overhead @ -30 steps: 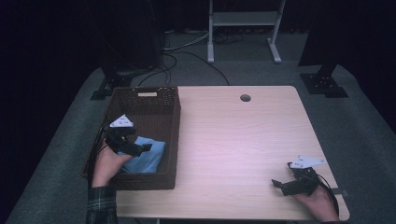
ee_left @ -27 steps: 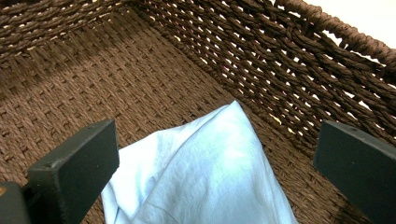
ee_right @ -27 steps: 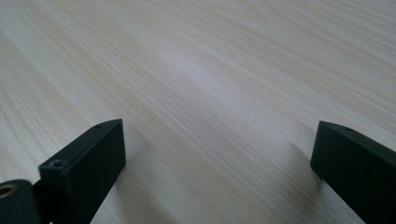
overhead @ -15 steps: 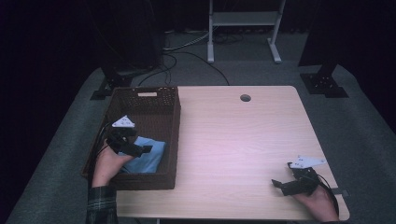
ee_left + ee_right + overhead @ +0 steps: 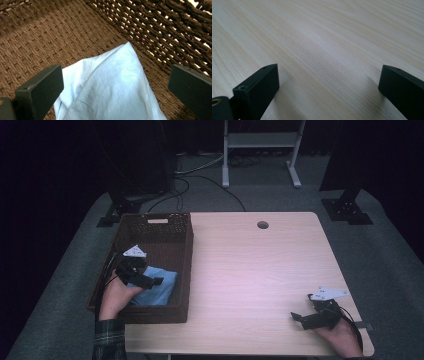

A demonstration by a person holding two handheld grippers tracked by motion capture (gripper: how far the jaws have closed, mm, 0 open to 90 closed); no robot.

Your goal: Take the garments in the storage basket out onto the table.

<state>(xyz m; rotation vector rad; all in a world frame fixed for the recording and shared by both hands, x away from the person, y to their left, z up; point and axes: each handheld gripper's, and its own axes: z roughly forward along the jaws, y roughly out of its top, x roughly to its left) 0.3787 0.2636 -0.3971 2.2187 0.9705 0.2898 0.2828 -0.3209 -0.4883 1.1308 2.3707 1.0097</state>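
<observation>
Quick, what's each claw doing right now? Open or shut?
Left claw: open, over the blue cloth in the basket.
Right claw: open, holding nothing, above the table.

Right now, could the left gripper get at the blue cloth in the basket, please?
Probably yes. The left gripper is already inside the basket, open, with the blue cloth lying between its fingers and nothing over it. The basket wall sits close beside one finger but does not look to block closing.

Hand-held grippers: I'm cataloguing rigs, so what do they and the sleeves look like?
Each hand-held gripper, left and right, is black with two blocky, square-ended jaws, a pale three-cornered plate on top and a dark trailing cable. The left sleeve is green plaid.
</observation>
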